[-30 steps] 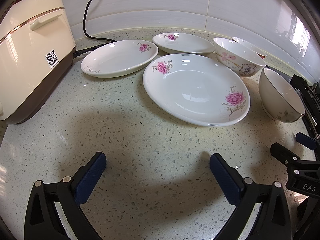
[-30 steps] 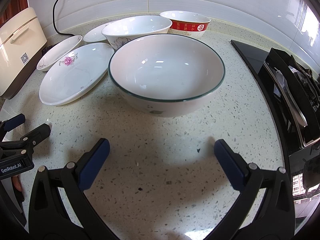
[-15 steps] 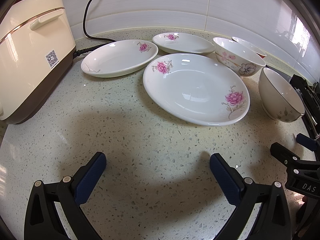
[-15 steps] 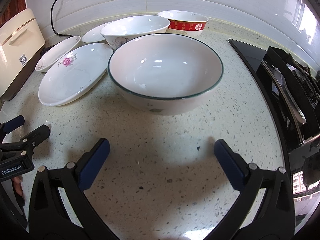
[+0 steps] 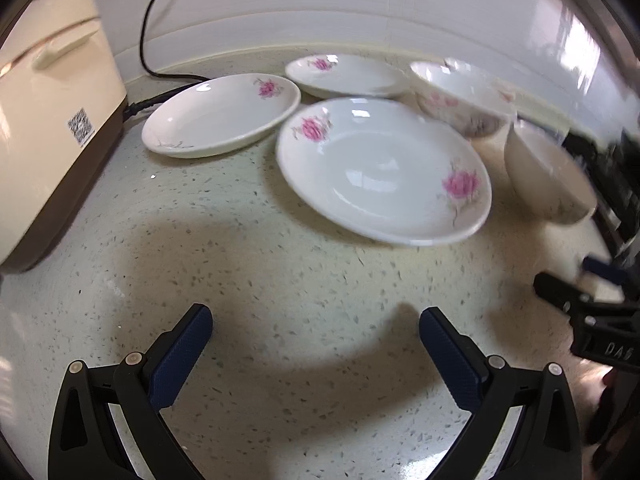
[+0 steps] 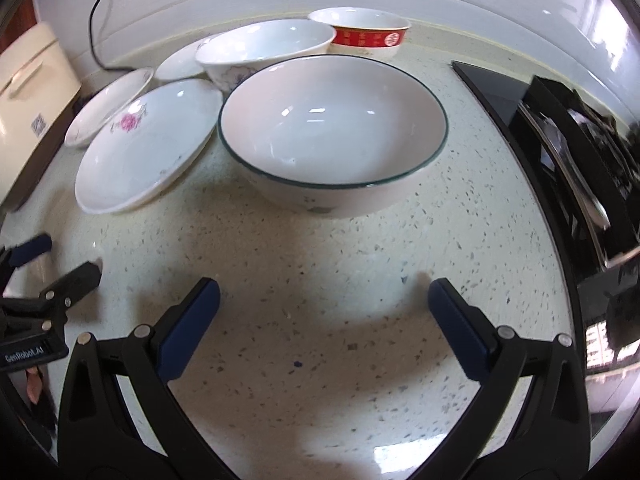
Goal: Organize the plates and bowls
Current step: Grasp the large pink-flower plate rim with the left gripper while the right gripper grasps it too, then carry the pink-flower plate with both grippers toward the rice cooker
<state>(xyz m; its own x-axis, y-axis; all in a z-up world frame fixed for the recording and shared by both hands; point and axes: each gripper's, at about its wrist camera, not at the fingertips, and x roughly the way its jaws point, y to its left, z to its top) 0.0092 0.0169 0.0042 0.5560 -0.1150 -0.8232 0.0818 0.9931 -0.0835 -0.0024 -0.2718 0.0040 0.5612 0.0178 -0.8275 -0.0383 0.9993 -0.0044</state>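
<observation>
Three white plates with pink flowers lie on the speckled counter: a large plate (image 5: 384, 168) (image 6: 148, 144), a medium plate (image 5: 220, 116) to its left, and a small plate (image 5: 344, 76) behind. A flower-painted bowl (image 5: 460, 96) (image 6: 264, 48) and a green-rimmed bowl (image 6: 332, 132) (image 5: 548, 172) stand to the right, with a red-banded bowl (image 6: 360, 28) at the back. My left gripper (image 5: 316, 340) hovers open in front of the large plate, holding nothing. Short of the green-rimmed bowl, my right gripper (image 6: 324, 308) is open and empty.
A cream rice cooker (image 5: 48, 120) stands at the left with a black cable (image 5: 160, 76) running up the tiled wall. A black stove (image 6: 572, 168) borders the counter on the right. Bare counter (image 5: 280, 272) lies between the grippers and the dishes.
Both views have shifted and blurred: the left gripper has swung slightly left, so the dishes sit further right. The right gripper has risen a little and turned right. No dish has moved.
</observation>
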